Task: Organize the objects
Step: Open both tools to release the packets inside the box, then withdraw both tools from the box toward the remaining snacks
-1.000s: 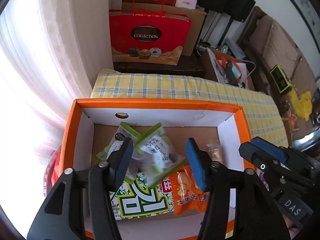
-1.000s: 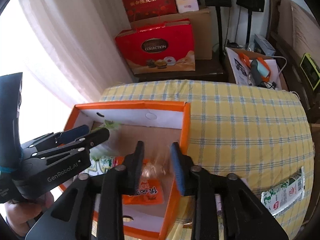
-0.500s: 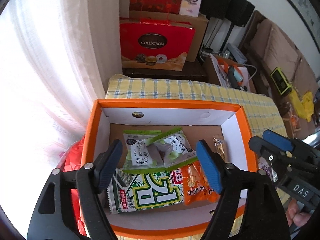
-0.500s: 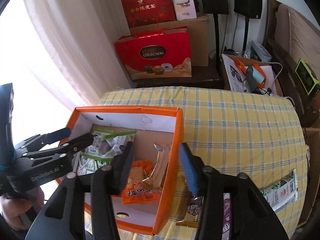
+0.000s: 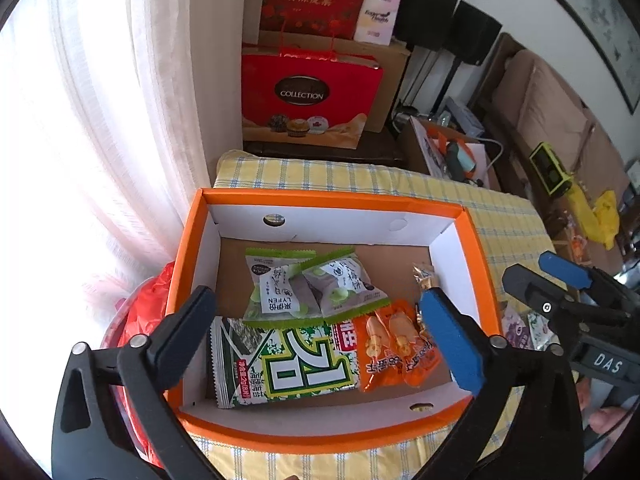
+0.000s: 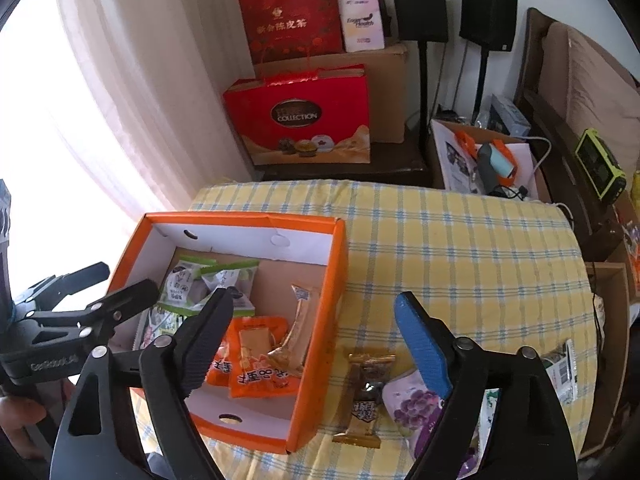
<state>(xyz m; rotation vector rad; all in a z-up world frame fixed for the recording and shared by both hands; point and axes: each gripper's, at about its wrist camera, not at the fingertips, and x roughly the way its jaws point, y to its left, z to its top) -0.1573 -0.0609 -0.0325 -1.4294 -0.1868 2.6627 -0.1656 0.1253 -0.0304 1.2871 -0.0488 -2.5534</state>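
Two grippers are hanging over an orange box (image 5: 474, 240) that sits on a counter (image 6: 460, 248) with a yellow checked cloth. The left gripper (image 5: 320, 332) has its fingers spread wide, they've just been opening, and nothing sits between the pads; they straddle the snacks lying on the box floor below. Same story for the right gripper (image 6: 316, 328): fingers wide apart after just opening, nothing pinched, one finger over the box and the blue-padded one over the cloth.

Inside the box: two green-and-white snack packs (image 5: 308, 286) overlapping each other toward the back, a big green seaweed pack (image 5: 280, 364) flat along the near wall, two orange snack packets (image 5: 396, 346) just beside it, and a slim gold-wrapped bar (image 6: 300, 320) leaning near the right-hand wall.

Outside the box on the cloth, just beside its right wall, there's a gold candy bar (image 6: 364, 392), next to it a purple grape pouch (image 6: 408, 404), and further right a white-green packet (image 6: 562, 368) near the counter's edge.

A red gift bag (image 6: 300, 116) stands behind the counter.
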